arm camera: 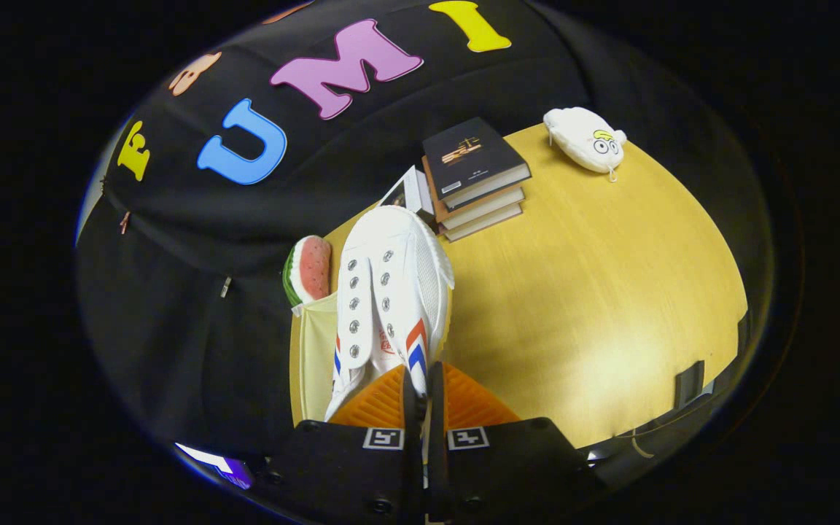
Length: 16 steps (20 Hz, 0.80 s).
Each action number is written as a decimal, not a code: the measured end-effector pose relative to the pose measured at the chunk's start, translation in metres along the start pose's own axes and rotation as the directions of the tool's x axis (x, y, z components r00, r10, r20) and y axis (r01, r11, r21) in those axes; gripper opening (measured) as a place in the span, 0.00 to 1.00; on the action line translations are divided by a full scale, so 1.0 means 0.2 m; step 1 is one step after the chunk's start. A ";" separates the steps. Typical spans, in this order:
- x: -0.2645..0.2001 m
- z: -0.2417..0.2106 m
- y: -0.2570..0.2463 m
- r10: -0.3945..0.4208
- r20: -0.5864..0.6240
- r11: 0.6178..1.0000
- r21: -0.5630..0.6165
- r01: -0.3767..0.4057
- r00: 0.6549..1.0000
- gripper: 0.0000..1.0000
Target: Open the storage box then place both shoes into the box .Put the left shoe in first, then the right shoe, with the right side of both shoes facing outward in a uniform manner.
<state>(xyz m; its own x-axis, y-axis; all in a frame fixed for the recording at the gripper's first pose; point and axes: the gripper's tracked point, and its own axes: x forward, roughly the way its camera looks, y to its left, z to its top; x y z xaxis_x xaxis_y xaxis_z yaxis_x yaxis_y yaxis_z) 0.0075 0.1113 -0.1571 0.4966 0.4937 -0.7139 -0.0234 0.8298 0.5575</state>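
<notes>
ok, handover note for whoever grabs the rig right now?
Gripper: shut on a white shoe, pinching its side at the heel end, toe pointing away from the fingers.
Shoe hangs over the yellow table, beside a pale box just left of it.
Stack of books beyond the shoe.
Done: shoe picked up.
Left: set it in the box. I cannot tell which shoe this is.

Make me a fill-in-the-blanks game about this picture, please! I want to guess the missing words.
1. The gripper is pinching a white ____.
2. Beyond the shoe, a pile of ____ sits on the table.
3. The toy fruit slice beside the shoe looks like a ____.
4. The white pouch with cartoon ____ lies past the books.

Missing words: shoe; books; watermelon; eyes
</notes>
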 end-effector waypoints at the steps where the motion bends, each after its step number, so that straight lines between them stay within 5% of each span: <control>1: 0.03 -0.03 0.06 0.011 -0.011 1.000 -0.013 -0.011 1.000 0.07; 16: 0.32 -0.31 0.41 -0.012 -0.150 0.998 -0.067 0.002 0.989 0.13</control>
<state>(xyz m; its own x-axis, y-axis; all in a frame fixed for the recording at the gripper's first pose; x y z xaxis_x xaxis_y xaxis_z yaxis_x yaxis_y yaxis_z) -0.0160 0.2268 -0.1837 0.3609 0.5174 -0.7759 -0.0811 0.8462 0.5266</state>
